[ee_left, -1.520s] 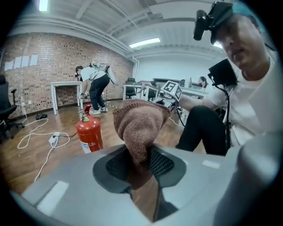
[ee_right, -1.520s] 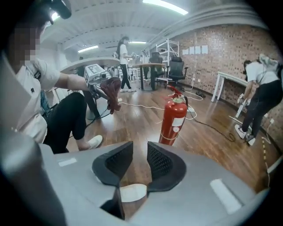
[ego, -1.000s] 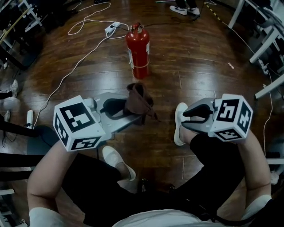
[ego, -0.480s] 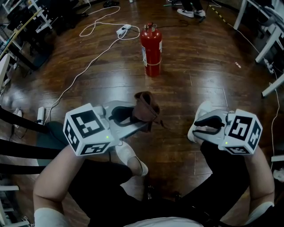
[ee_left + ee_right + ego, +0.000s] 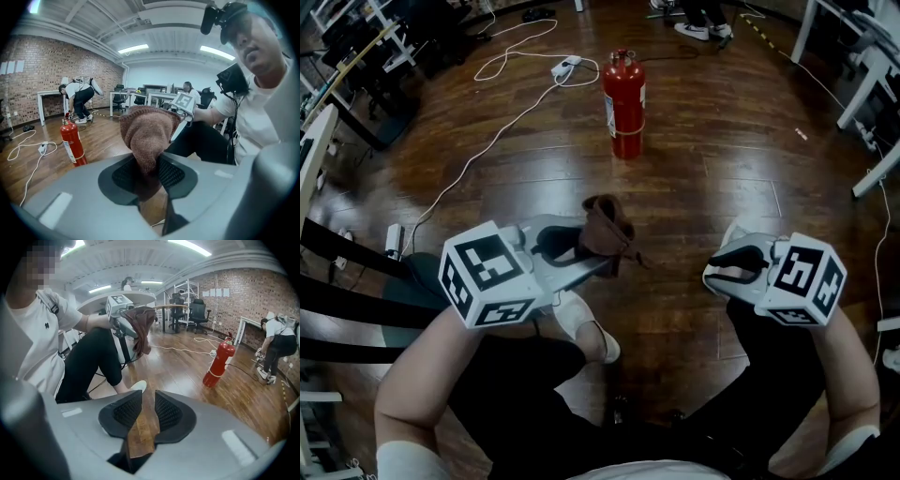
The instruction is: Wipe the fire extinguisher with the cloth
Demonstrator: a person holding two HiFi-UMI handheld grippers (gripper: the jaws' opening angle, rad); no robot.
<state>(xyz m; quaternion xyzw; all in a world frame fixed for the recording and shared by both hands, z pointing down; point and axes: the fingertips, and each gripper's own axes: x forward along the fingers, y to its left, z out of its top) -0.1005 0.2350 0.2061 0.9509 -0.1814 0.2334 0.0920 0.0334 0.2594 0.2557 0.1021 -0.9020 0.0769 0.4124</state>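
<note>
Dark glossy wooden plank floor (image 5: 722, 141), seen from above in the head view, bears every item below. A seated person in black trousers (image 5: 516, 384) and white shoes (image 5: 586, 328) holds one grey two-jaw gripper in each hand.

The left gripper (image 5: 581, 253) has its jaws pressed onto a brown knitted cloth (image 5: 605, 230). In the left gripper view (image 5: 149, 173), the cloth (image 5: 147, 133) is pinched between the ribbed black pads (image 5: 171, 174) and bulges upward above them.

The right gripper (image 5: 722, 265) is held near the person's right knee. In the right gripper view (image 5: 144, 411), its jaws stand a narrow gap apart, with only the floor showing between them.

The red cylindrical fire extinguisher (image 5: 623, 103) stands upright on the floor ahead of the person, well apart from both grippers and from the cloth.

A white cable (image 5: 478, 155) and a white power strip (image 5: 565, 66) lie on the floor to the extinguisher's left.
</note>
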